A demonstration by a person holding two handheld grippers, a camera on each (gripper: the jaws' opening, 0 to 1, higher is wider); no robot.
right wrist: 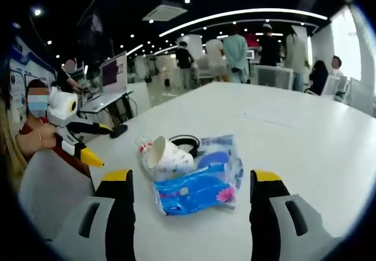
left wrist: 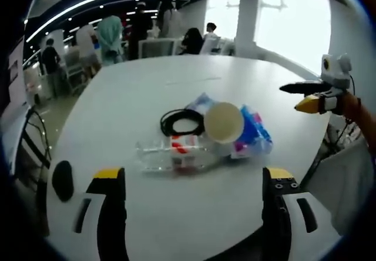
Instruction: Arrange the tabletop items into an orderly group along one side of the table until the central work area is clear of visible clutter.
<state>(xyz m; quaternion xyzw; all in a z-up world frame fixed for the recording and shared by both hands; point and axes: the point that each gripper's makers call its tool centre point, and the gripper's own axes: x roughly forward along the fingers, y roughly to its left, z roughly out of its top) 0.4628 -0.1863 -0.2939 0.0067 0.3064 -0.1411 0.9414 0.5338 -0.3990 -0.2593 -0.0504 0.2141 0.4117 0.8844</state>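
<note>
A small heap of items lies mid-table. In the left gripper view a paper cup (left wrist: 223, 121) lies on its side, mouth toward me, beside a black cable coil (left wrist: 182, 121). A clear plastic bottle (left wrist: 173, 152) with a red-and-white label lies flat in front, and a blue tissue packet (left wrist: 254, 133) sits to the right. My left gripper (left wrist: 194, 205) is open, short of the bottle. The right gripper view has the cup (right wrist: 167, 155), tissue packet (right wrist: 194, 191), a second packet (right wrist: 222, 150) and the cable (right wrist: 185, 140). My right gripper (right wrist: 191, 208) is open, just short of the tissue packet.
The white table (left wrist: 176, 79) is bare beyond the heap. A dark oval object (left wrist: 62, 180) lies near its edge. The right gripper (left wrist: 311, 93) hangs off the table's right side; the left gripper (right wrist: 79, 137) is held by a seated person. People, chairs and desks stand behind.
</note>
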